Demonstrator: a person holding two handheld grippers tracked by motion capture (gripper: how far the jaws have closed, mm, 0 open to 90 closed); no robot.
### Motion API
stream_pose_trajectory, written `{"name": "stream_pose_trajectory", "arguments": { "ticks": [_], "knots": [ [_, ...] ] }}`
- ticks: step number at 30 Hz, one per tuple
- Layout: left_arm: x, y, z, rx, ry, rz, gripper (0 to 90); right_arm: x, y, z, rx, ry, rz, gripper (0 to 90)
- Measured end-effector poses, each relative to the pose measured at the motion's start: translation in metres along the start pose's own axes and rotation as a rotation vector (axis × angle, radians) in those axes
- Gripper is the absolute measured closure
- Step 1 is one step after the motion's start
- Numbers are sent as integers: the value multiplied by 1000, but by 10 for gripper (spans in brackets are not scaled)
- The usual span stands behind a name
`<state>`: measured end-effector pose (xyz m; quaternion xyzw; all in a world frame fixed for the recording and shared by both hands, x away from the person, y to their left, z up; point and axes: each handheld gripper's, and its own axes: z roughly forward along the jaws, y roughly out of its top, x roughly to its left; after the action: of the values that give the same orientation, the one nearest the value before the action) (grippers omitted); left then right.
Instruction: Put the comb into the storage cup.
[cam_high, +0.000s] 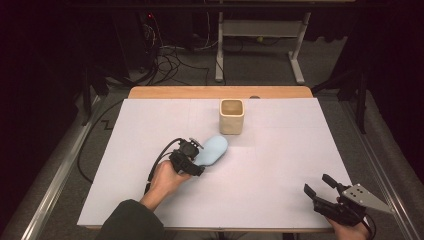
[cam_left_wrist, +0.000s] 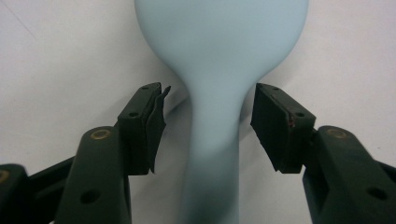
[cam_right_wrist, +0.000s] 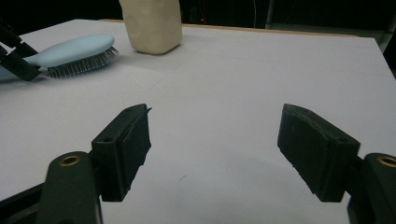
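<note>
We found the pale blue hairbrush (cam_high: 212, 150) near the tabletop (cam_high: 280, 165) centre, at 7 o'clock from the cup (cam_high: 231, 116). Our left claw (cam_left_wrist: 208, 128) straddled its handle, spread, not touching; right claw (cam_right_wrist: 215, 149) spread, idle. Likely light, rigid, smooth; grip the narrow handle.

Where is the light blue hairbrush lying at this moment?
In the high view the hairbrush lies bristles down on the white table, left of centre, just in front of the beige cup; the open left gripper straddles its handle.
</note>
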<state>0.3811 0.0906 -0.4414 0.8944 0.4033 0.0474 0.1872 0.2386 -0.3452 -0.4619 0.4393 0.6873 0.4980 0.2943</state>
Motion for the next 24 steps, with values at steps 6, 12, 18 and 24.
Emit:
{"name": "stream_pose_trajectory", "arguments": {
  "ticks": [6, 12, 18, 24],
  "knots": [
    [-2, 2, 3, 16, 18, -3, 445, 0, 0, 0, -2, -2, -1, 258],
    [-2, 5, 3, 38, 25, 0, 446, 0, 0, 0, 0, -3, 1, 258],
    [-3, 7, 4, 45, 26, 6, 478, 1, 0, 0, 5, -7, -5, 259],
    [-5, 9, 4, 42, 25, 12, 578, 1, 0, 0, 2, -8, -10, 261]
  ]
}}
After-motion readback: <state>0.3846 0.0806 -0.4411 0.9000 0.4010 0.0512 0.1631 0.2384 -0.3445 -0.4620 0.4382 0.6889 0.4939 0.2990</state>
